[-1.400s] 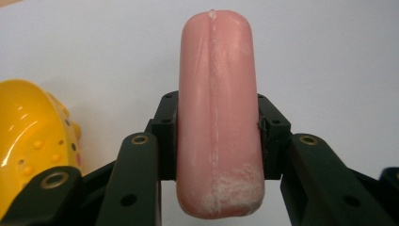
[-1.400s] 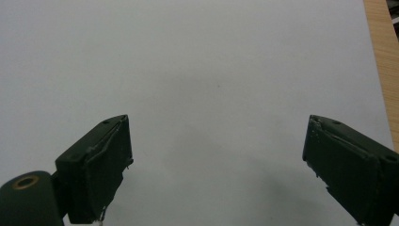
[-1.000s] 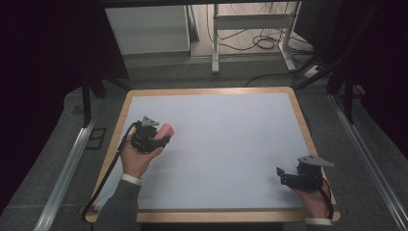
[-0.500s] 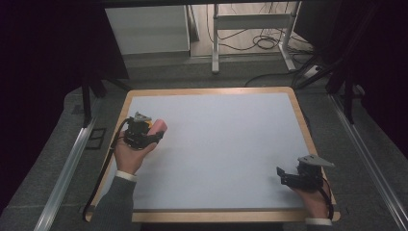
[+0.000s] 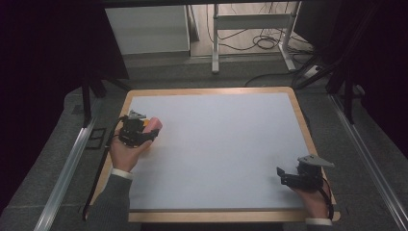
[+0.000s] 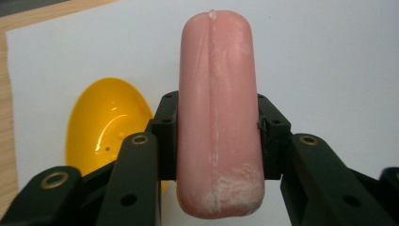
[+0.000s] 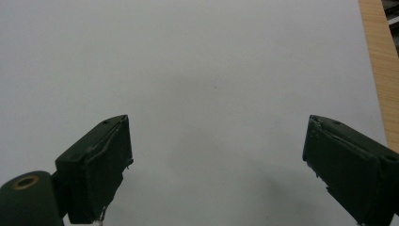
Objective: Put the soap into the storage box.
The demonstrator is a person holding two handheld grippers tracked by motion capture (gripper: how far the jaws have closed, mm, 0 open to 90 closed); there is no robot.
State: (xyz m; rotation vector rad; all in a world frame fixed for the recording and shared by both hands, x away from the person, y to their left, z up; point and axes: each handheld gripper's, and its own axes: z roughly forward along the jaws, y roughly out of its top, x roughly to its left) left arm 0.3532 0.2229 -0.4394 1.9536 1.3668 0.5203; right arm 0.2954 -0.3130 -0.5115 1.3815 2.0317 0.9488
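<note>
left tool: clamped on the pink sausage, both pads pressed on its flanks, roughly mid-length; the far end sticks out well past the tool tips
sausage location: off the tabletop, carried near its left edge, close to the wooden rim; in the high view it shows as a pink end poking out of the tool
yellow egg half: lies open side up on the white surface, just beside the left tool and under or behind its left pad in the left gripper view; whether they touch I can't tell
right tool: jaws wide apart, nothing between them, parked low near the front right corner of the tabletop; bare white surface ahead of it in the right gripper view
done: pick looks complete, grip looks square and firm
left: placement. My guess is the sausage goes into or beside the yellow shell, since that is the one other thing nearby; release not yet made
right hand role: idle for now, likely free to steady the shell if needed
risk: smooth rounded sausage could pivot in the pads if tipped
</note>
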